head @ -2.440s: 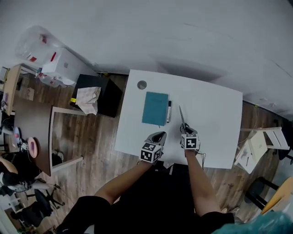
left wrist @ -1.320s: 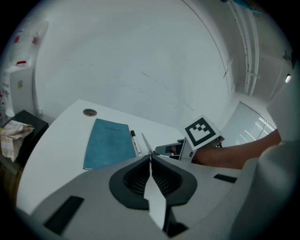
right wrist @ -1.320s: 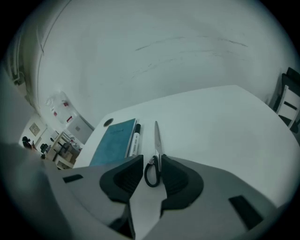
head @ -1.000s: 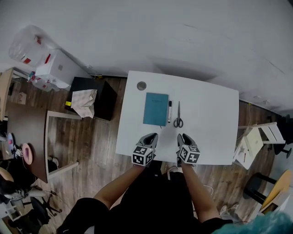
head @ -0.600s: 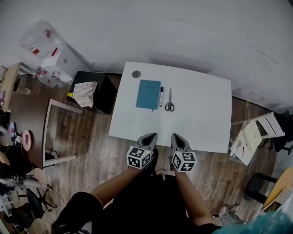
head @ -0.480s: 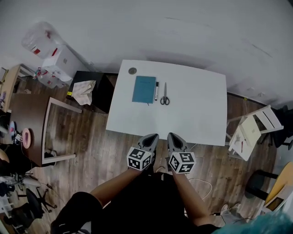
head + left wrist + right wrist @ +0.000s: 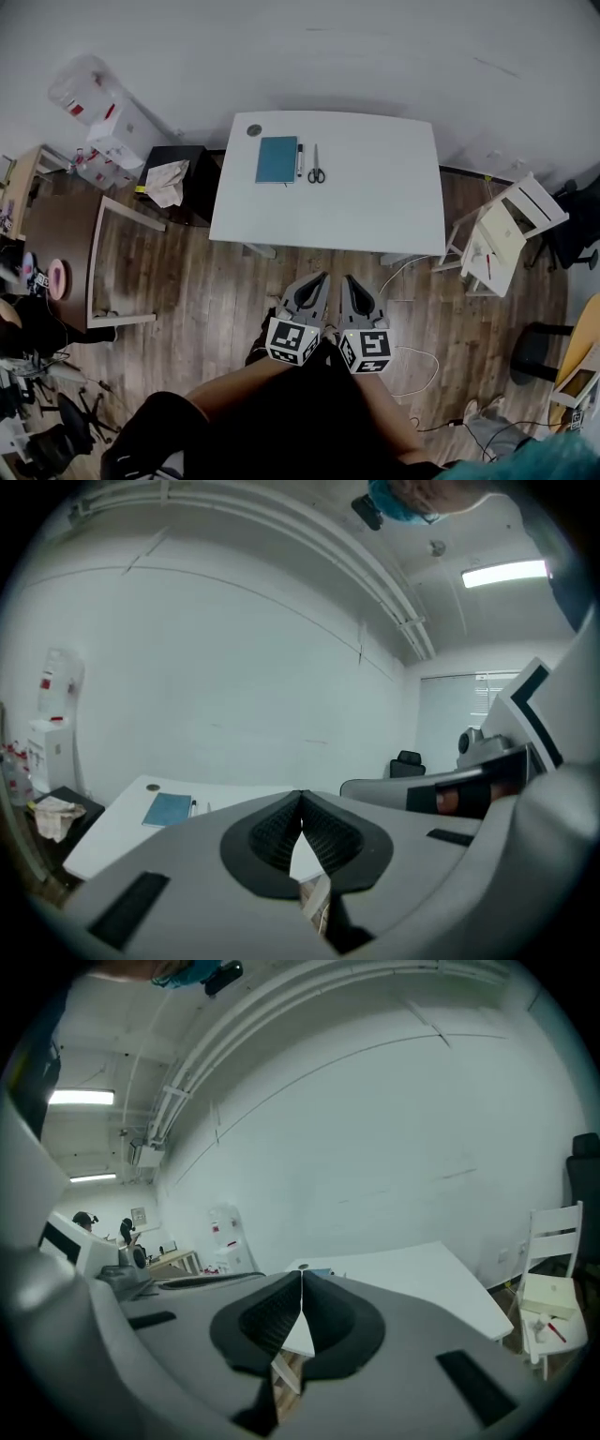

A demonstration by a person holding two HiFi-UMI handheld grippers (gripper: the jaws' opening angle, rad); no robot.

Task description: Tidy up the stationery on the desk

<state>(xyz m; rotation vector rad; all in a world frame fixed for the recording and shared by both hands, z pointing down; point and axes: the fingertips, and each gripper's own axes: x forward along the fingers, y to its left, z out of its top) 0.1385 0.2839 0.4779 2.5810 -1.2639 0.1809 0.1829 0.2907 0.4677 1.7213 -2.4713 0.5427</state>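
Both tongs are clenched with nothing between them: the left tongs (image 7: 322,278) and the right tongs (image 7: 347,279) each show their ribbed pads pressed tip to tip in their own views. They hang side by side, close to one another, over the wooden floor (image 7: 187,272), short of the near edge of the white table (image 7: 375,202) and well apart from everything on it. The stationery lies in a neat row near the table's far left corner: a teal notebook (image 7: 276,159), a pen (image 7: 300,160) just beside its right edge, and a pair of scissors (image 7: 316,165) just right of the pen, all lying parallel. A small round disc (image 7: 254,130) sits in the corner beyond the notebook. A white chair (image 7: 502,230) stands to the table's right, and a black cabinet (image 7: 187,192) with a crumpled cloth (image 7: 166,181) on it stands to the left.
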